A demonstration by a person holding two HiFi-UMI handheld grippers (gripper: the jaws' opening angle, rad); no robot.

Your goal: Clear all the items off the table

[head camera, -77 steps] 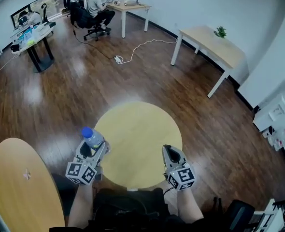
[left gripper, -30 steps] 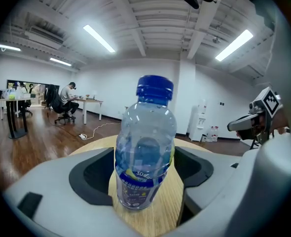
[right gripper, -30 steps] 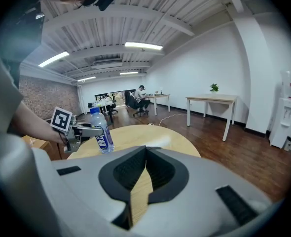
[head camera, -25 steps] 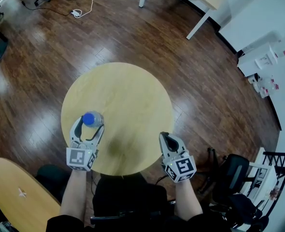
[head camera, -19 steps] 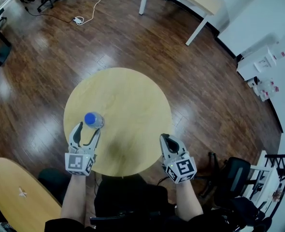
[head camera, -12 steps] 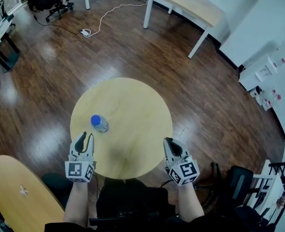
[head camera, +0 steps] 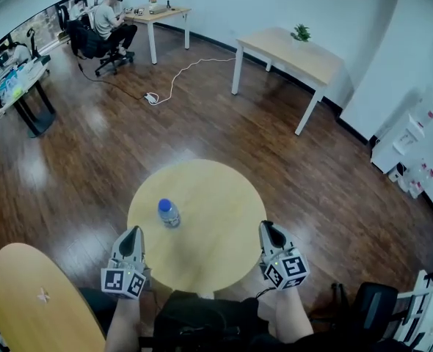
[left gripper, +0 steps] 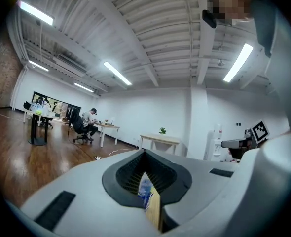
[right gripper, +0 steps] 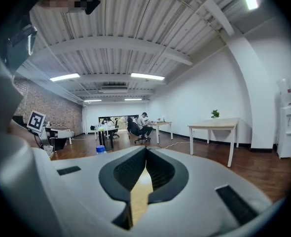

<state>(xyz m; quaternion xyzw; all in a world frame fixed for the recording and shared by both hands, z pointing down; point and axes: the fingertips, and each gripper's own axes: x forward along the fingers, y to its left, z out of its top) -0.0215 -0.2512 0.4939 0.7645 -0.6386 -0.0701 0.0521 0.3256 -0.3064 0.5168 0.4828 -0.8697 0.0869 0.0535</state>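
Note:
A clear water bottle [head camera: 168,213] with a blue cap stands upright on the round yellow table [head camera: 216,189], left of its middle. My left gripper [head camera: 133,231] hovers at the table's near left edge, a short way behind the bottle and apart from it. Its jaws have just been closing and are shut with nothing between them. In the left gripper view the bottle [left gripper: 144,191] shows through the slit of the shut left gripper [left gripper: 145,153]. My right gripper [head camera: 268,227] is shut and empty at the near right edge. The right gripper view shows the bottle [right gripper: 100,149] off to the left.
A second wooden table [head camera: 33,299] lies at the lower left. A rectangular table with a plant [head camera: 304,53] stands at the back right. A black chair [head camera: 370,306] is at the lower right. A person sits at a far desk [head camera: 110,24]. A cable [head camera: 180,79] crosses the floor.
The left gripper let go of the bottle, drew back towards me and closed its jaws. The bottle stays upright on the table. Both grippers rose and the head view tilted up.

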